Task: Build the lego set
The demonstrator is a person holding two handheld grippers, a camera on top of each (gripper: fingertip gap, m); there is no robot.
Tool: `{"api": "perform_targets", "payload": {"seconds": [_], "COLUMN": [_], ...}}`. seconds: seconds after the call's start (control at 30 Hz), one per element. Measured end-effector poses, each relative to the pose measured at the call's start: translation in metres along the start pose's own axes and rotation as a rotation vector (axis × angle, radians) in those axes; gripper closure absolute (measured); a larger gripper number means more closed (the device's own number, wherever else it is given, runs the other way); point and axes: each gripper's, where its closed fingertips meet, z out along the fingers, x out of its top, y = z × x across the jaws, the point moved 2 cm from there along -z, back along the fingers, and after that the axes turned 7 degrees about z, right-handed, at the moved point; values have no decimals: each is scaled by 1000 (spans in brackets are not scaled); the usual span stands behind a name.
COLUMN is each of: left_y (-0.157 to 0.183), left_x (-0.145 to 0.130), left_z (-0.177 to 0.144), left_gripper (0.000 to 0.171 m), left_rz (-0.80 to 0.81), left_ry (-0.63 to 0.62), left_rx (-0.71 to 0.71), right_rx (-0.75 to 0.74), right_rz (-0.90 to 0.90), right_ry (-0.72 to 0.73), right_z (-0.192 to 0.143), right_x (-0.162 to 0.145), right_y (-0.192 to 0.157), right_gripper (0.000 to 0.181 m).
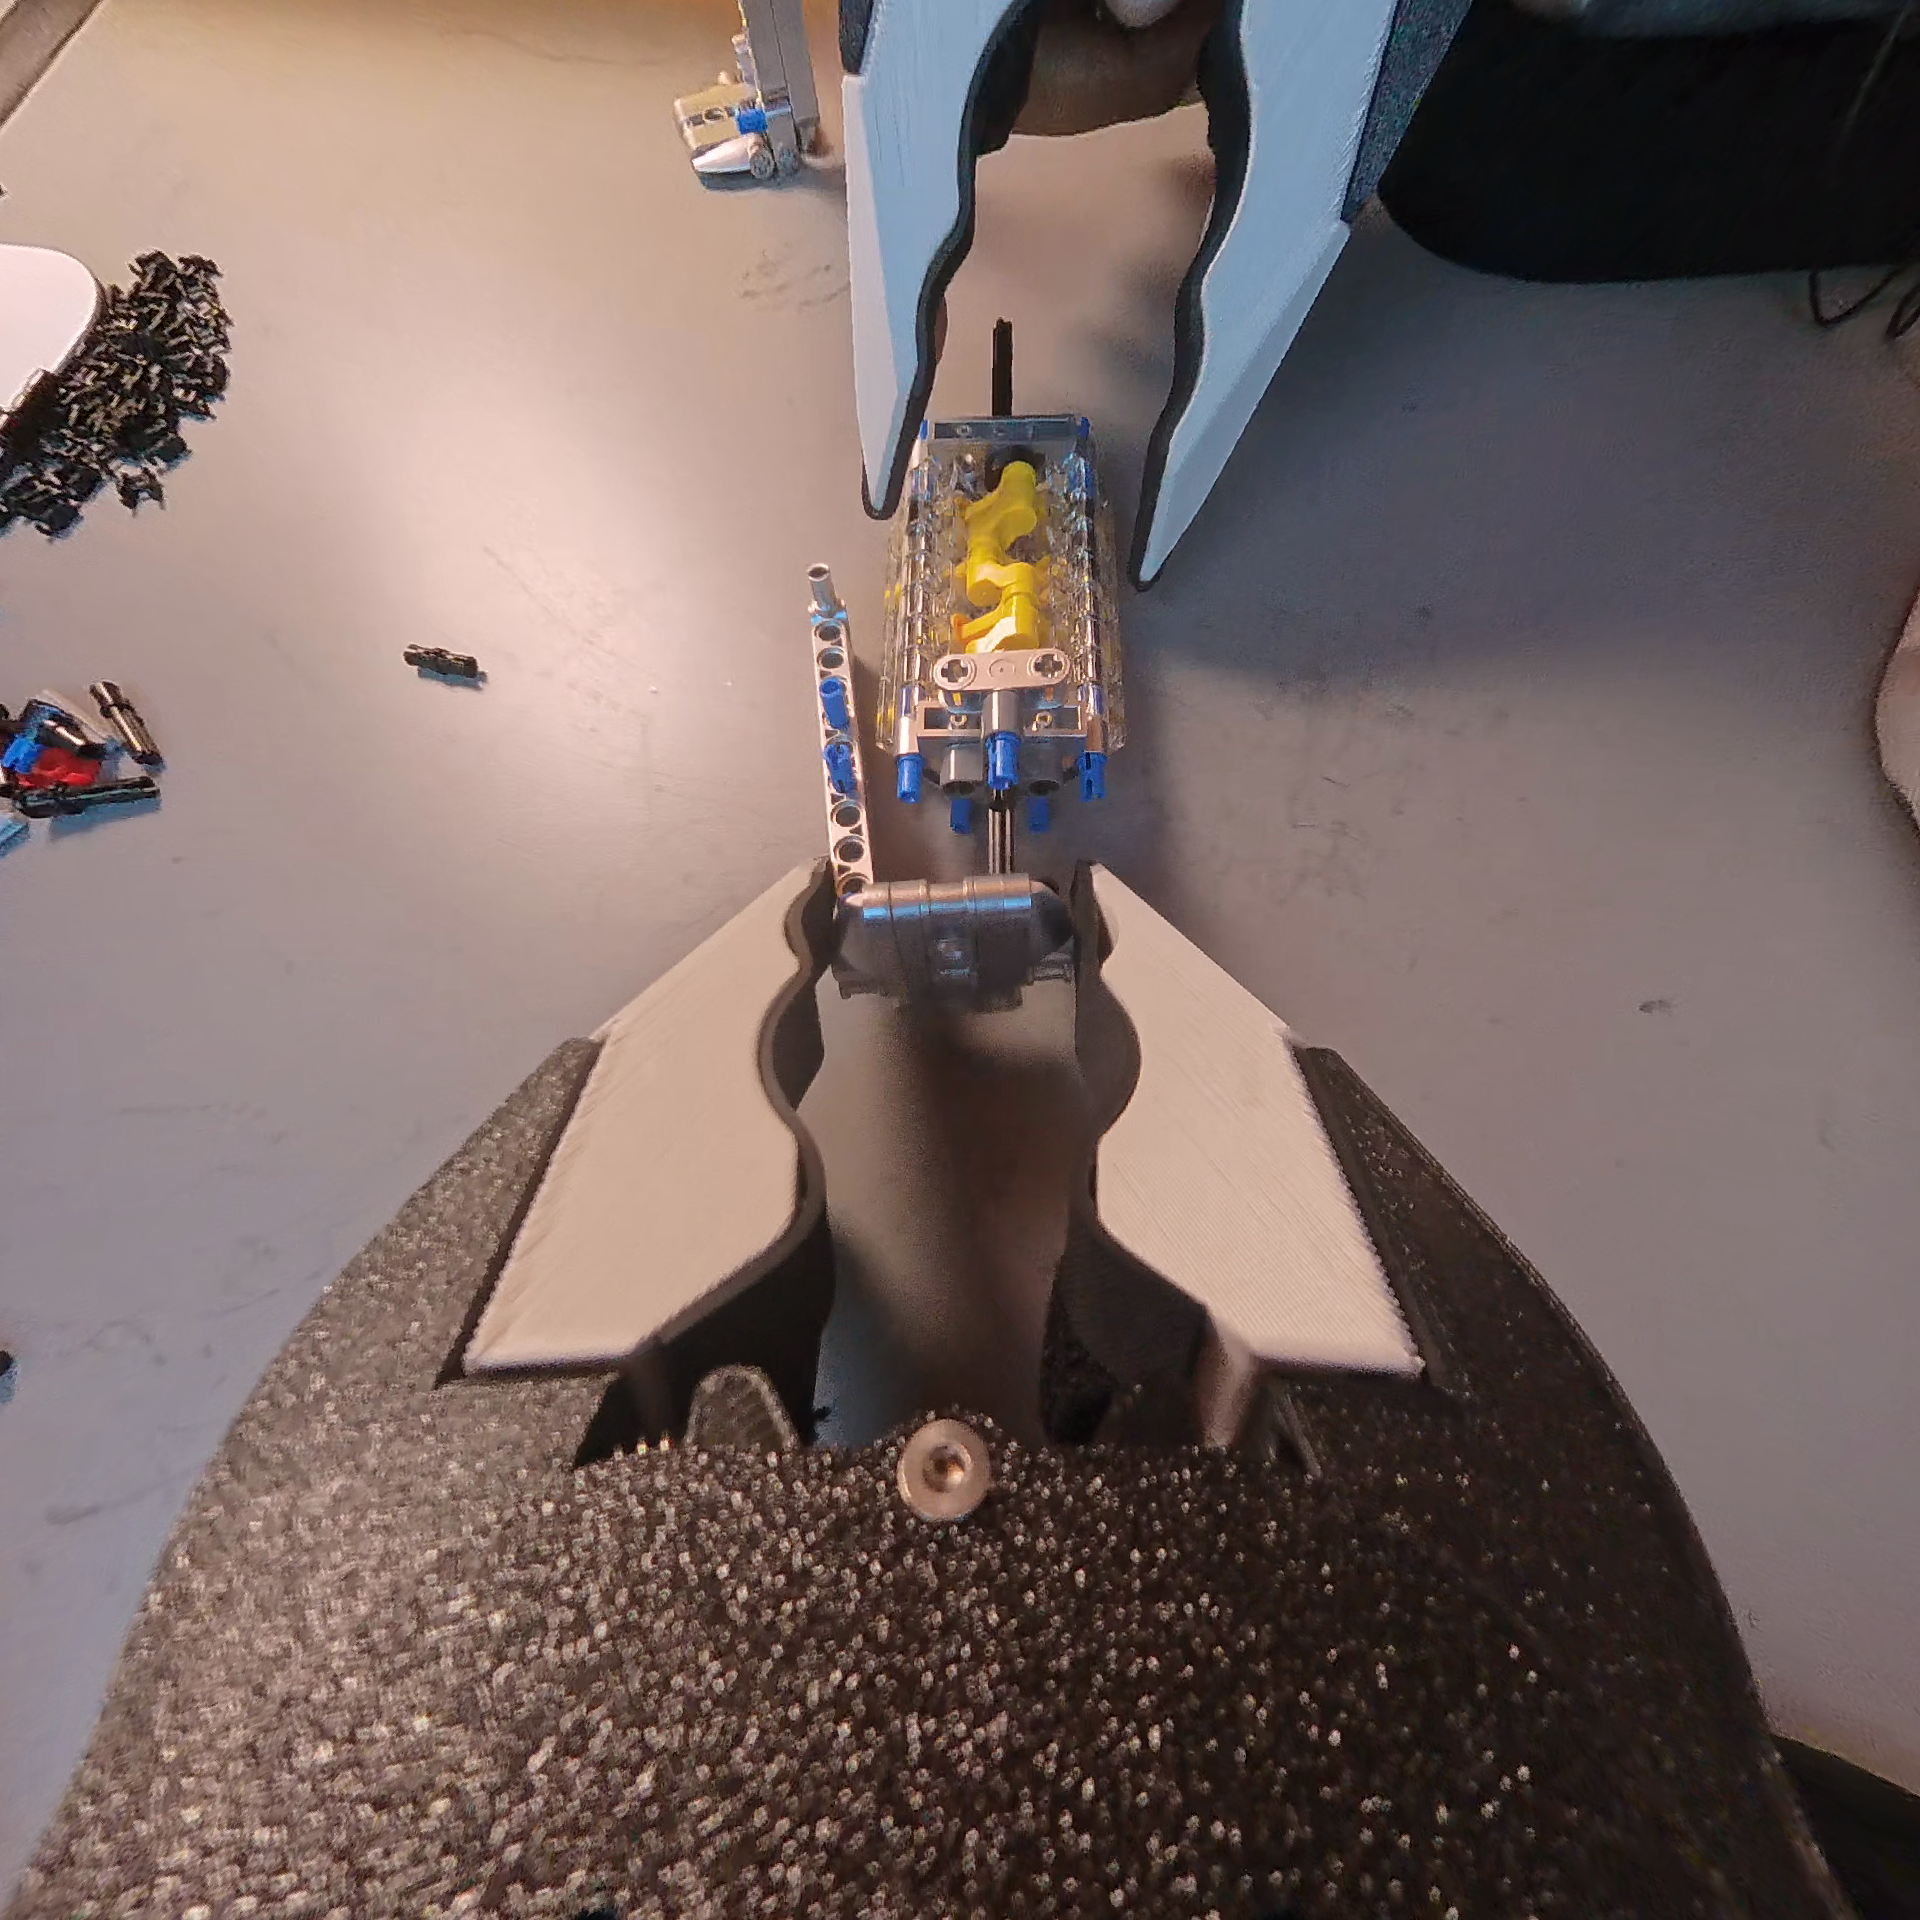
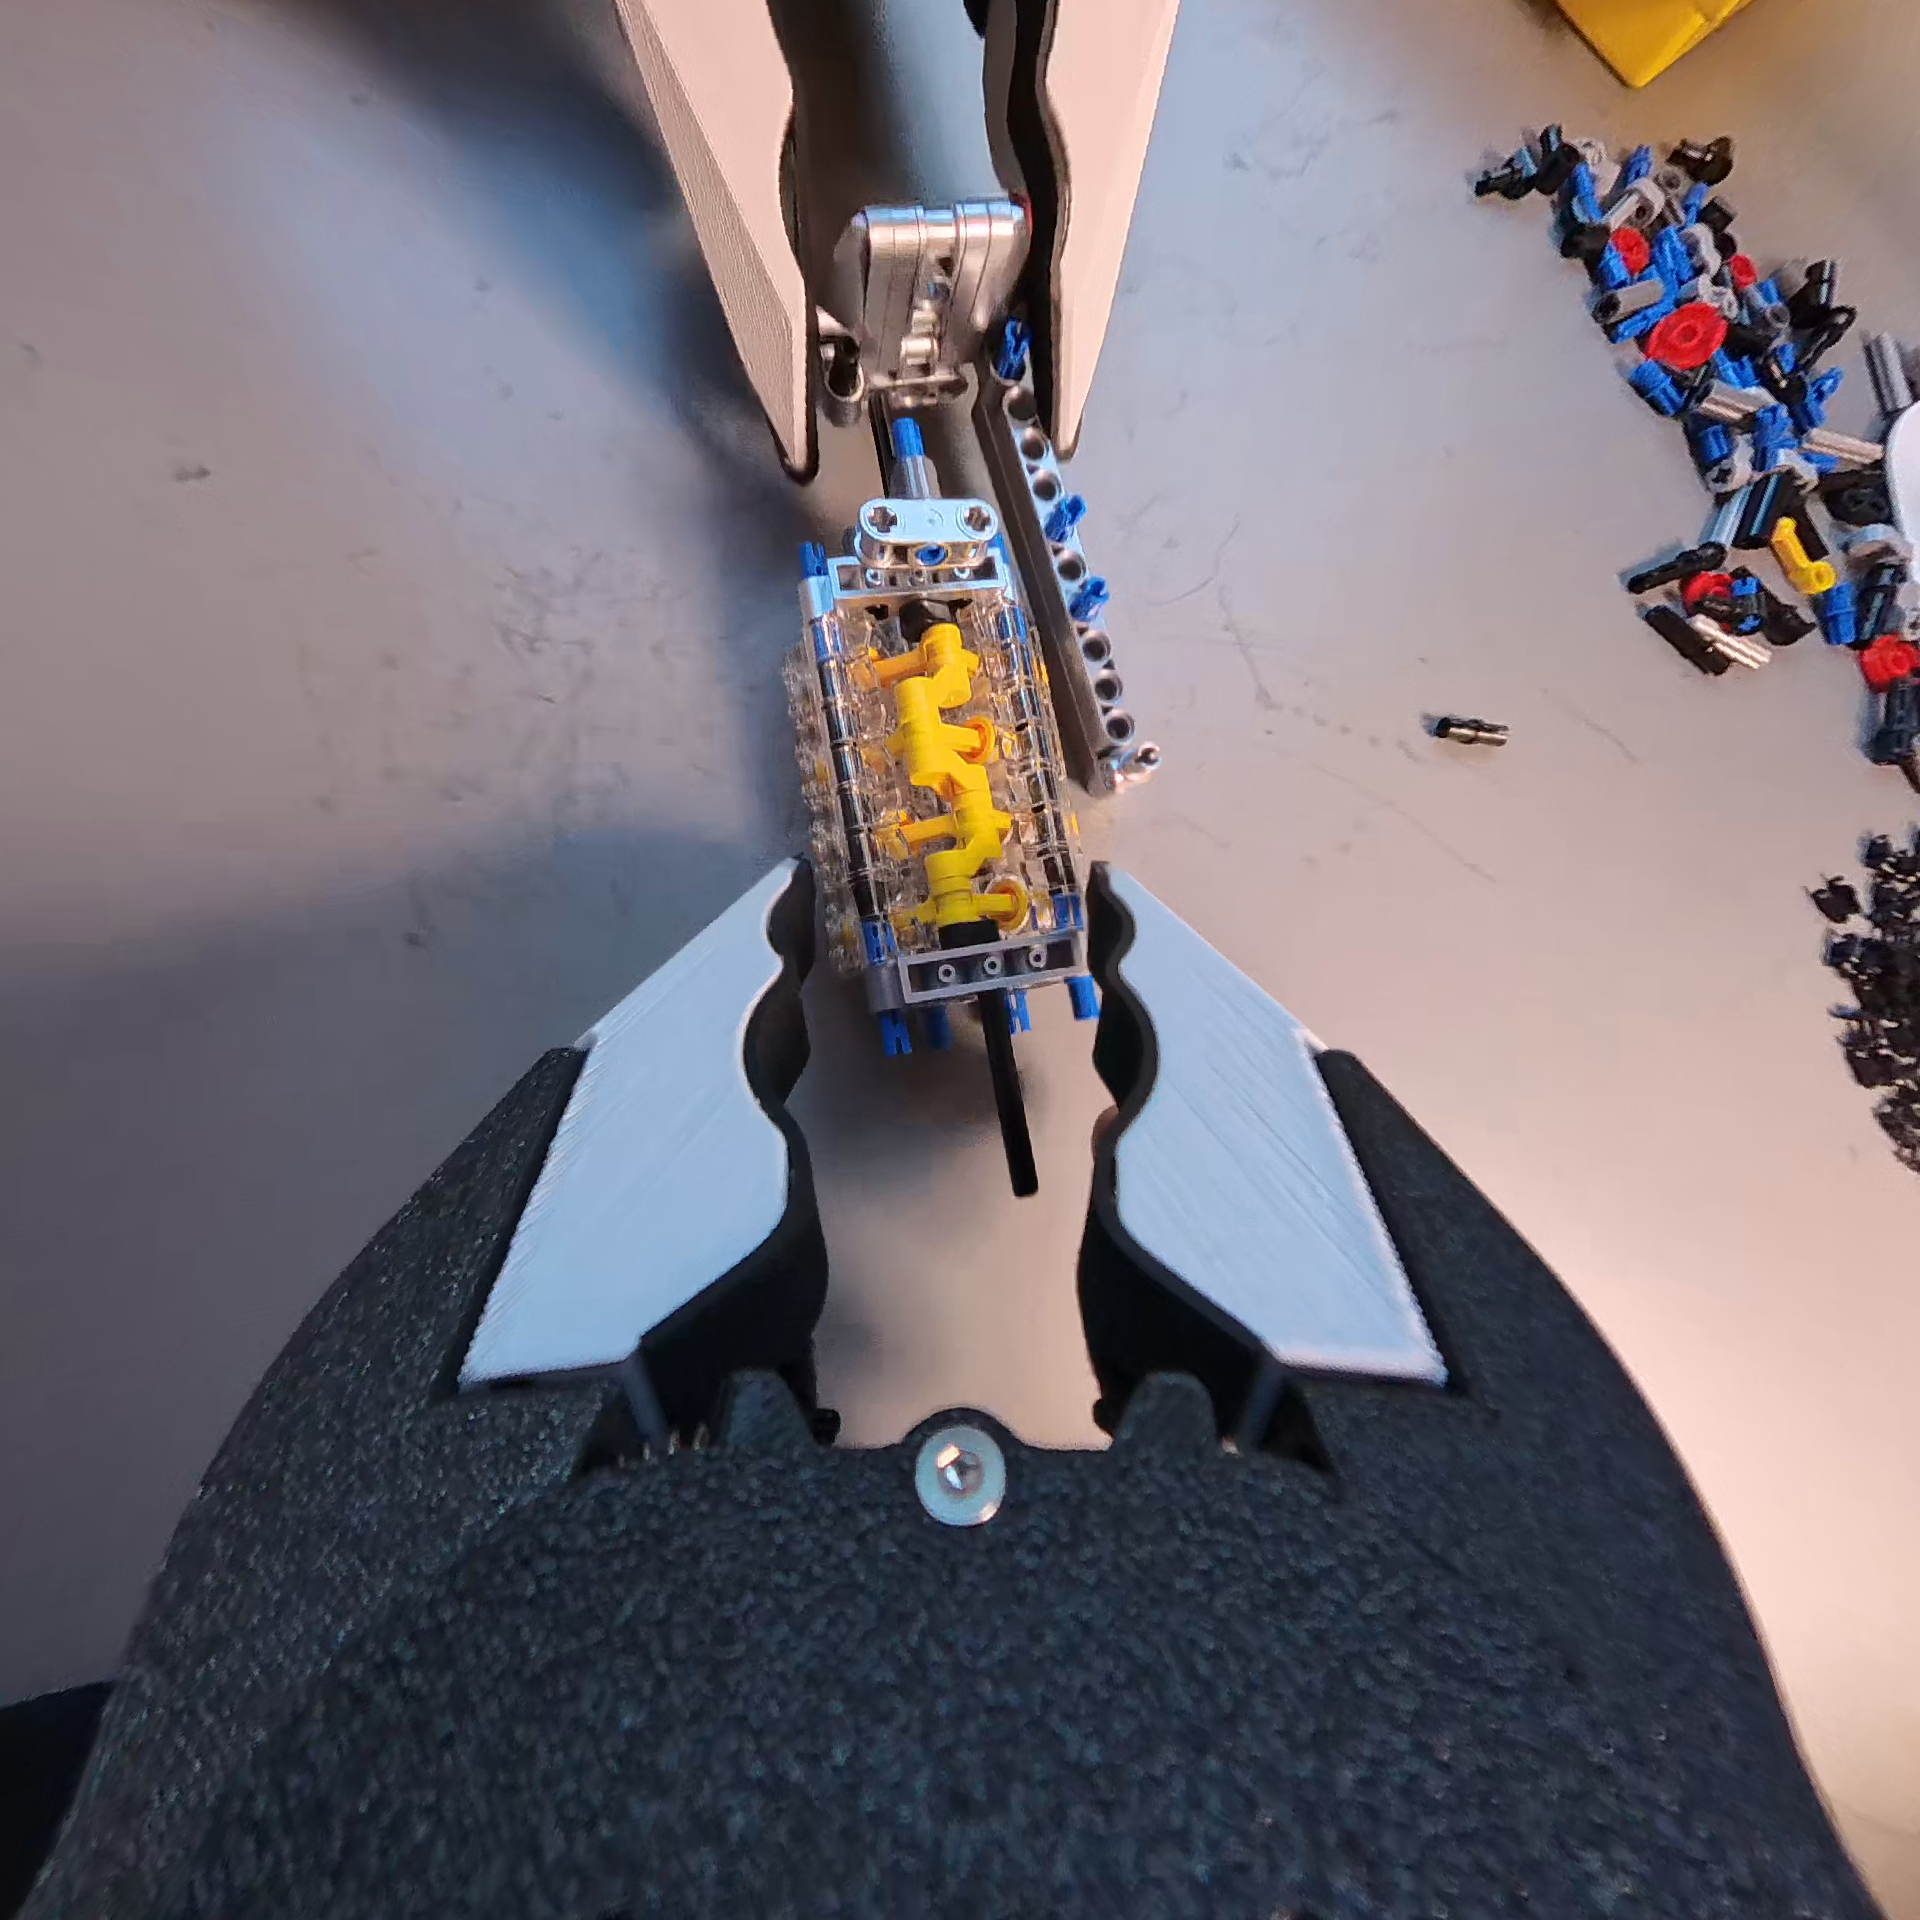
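A clear brick engine block (image 1: 1003,592) with a yellow crankshaft (image 2: 940,769) lies on the grey table. A black axle (image 2: 1008,1091) sticks out of both its ends. My left gripper (image 1: 953,883) is shut on a grey brick block (image 1: 951,925) at one end of the axle. A long grey holed beam (image 1: 836,727) with blue pins runs from that block beside the engine. My right gripper (image 2: 951,883) is open, its fingers on either side of the engine's other end. It shows in the left wrist view (image 1: 1013,535). The left gripper shows in the right wrist view (image 2: 932,468).
A heap of small black pins (image 1: 114,384) (image 2: 1870,987) and a mixed pile of blue, red and grey parts (image 2: 1745,395) (image 1: 62,758) lie off to one side. A single black pin (image 1: 445,665) (image 2: 1467,729) lies nearer. Another grey assembly (image 1: 753,114) stands beyond. Some 9 cm of space lies between my two pairs of fingers.
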Motion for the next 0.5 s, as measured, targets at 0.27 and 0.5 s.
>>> {"api": "perform_targets", "payload": {"seconds": [0.27, 0.5], "left_y": [-1, 6], "left_x": [12, 19], "left_z": [-10, -4], "left_gripper": [127, 128], "left_rz": [-23, 9], "left_ry": [116, 130], "left_rx": [-13, -45], "right_rx": [29, 57], "right_rz": [-5, -36], "right_ry": [32, 64], "right_z": [8, 13], "right_x": [6, 12], "right_y": [-6, -14], "right_gripper": [132, 131]}}
